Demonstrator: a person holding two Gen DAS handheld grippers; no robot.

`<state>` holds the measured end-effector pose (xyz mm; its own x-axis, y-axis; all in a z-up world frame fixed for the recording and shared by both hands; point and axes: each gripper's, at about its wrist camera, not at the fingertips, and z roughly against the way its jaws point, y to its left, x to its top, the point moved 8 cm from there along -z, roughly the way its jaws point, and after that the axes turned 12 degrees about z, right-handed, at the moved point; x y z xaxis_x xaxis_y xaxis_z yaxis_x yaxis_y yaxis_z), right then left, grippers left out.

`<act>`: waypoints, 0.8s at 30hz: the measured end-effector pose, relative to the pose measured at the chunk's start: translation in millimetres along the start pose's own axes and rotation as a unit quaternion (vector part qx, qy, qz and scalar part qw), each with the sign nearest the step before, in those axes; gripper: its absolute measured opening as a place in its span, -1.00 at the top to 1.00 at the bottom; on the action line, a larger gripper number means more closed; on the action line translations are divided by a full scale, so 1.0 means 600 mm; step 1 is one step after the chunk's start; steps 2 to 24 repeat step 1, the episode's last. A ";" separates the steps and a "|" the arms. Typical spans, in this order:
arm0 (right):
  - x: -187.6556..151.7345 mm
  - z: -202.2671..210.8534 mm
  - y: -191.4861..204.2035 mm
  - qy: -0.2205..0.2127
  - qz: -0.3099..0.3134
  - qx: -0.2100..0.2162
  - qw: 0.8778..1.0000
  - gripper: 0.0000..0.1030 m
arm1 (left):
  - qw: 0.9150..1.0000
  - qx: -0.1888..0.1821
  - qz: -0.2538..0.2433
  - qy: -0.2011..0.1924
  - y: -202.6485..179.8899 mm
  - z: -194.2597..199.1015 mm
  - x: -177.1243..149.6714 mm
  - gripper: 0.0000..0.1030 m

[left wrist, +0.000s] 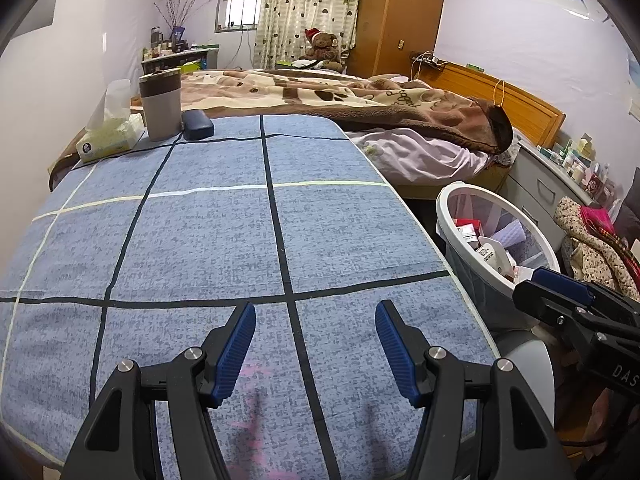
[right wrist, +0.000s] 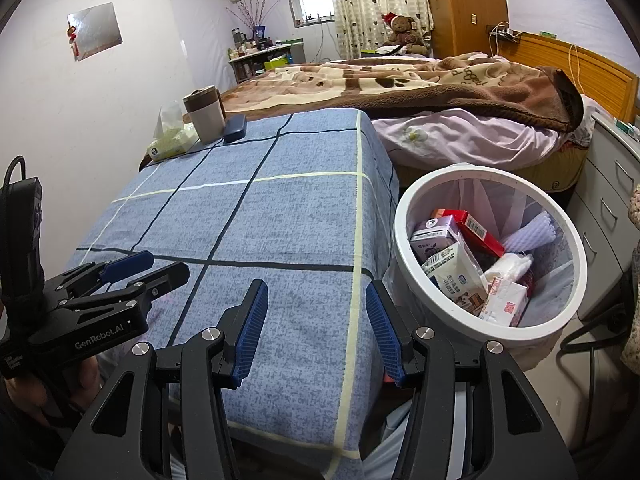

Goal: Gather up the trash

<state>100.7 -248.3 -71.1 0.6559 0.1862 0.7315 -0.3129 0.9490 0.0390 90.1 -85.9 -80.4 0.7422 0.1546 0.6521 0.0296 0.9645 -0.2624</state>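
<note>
bedroom, pale walls; bed (right wrist: 460, 92) with brown blanket behind; near it a counter (left wrist: 224, 240) under a blue checked cloth.

item: bin (right wrist: 404, 216), white, lined with a thin bag, on the floor just beside the counter's right edge. holds the trash: milk cartons (right wrist: 448, 256), a red box (right wrist: 480, 228), a tissue pack (right wrist: 506, 302), white foam wrap (right wrist: 534, 232). all look light; the cartons and boxes should crush easily and are best taken across their flat sides, the foam and tissue are soft and would give under the pads.

item: far end of counter, close together: tissue box (left wrist: 108, 140), cup (left wrist: 160, 100) with lid, dark case (left wrist: 198, 123). none looks like trash. the rest of the cloth is bare, so the collecting looks done or nearly so.

item: left tool (left wrist: 316, 348), jaws apart, nothing between them, over the near cloth.

item: right tool (right wrist: 316, 328), jaws apart, empty, over the counter's right edge next to the bin.

not made out: bottom of the bin under the top layer; carton print too small to read; floor beyond the bin cut off; clutter on the drawers (left wrist: 536, 184) at the right blurred; a faint pink mark on the cloth below the left tool, nature unclear.
</note>
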 end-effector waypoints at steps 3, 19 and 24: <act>-0.001 -0.001 0.000 0.000 0.000 0.000 1.000 -0.02 | 1.000 0.002 0.000 0.000 0.001 0.000 -0.001 -0.21; -0.001 -0.001 0.000 0.000 0.000 0.000 1.000 -0.02 | 1.000 0.002 0.000 0.000 0.001 0.000 -0.001 -0.21; -0.001 -0.001 0.000 0.000 0.000 0.000 1.000 -0.02 | 1.000 0.002 0.000 0.000 0.001 0.000 -0.001 -0.21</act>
